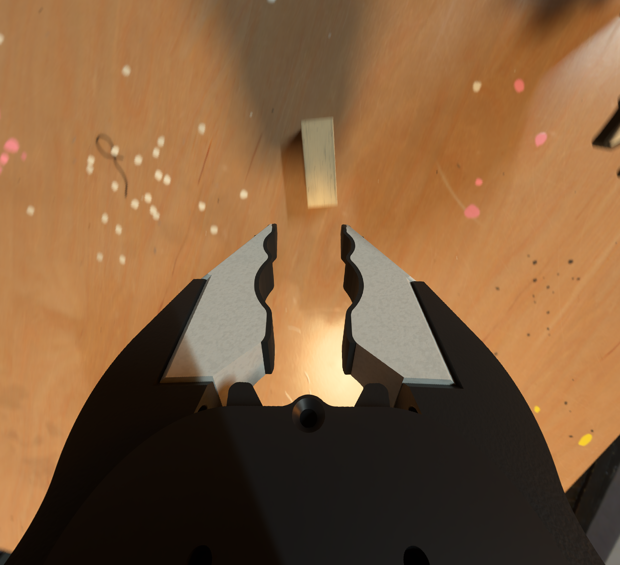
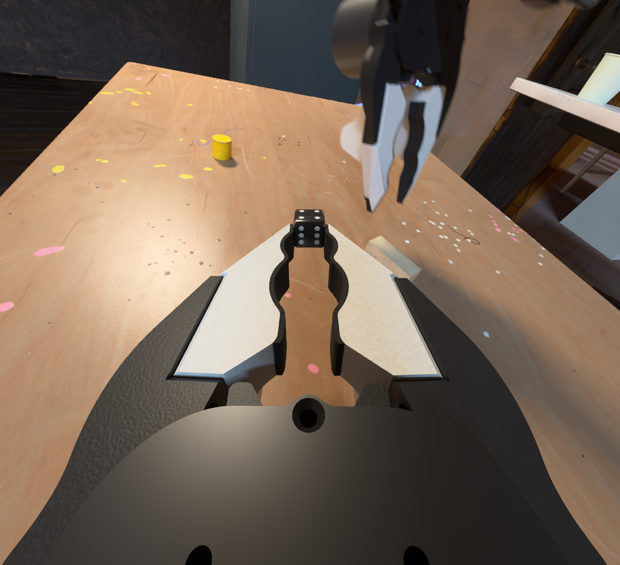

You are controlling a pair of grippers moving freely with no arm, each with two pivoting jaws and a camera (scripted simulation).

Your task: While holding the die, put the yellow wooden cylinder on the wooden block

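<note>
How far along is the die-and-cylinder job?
Done: the right hand-held gripper is shut on the black white-pipped die. In hand: the left hand-held gripper hangs open and empty above the pale wooden block. Left: the yellow wooden cylinder stands untouched on the table, far from the block.

No printed text, label or brand legible anywhere. Only number sign: white pips on the black die (image 2: 309,230), six on the face turned toward the camera, in two columns of three, plus two visible on the foreshortened top face. Well to the right of the die, a thin looped black pen scribble (image 2: 466,238) on the wooden tabletop (image 2: 100,280) among white paint specks, not readable as any letter.
</note>
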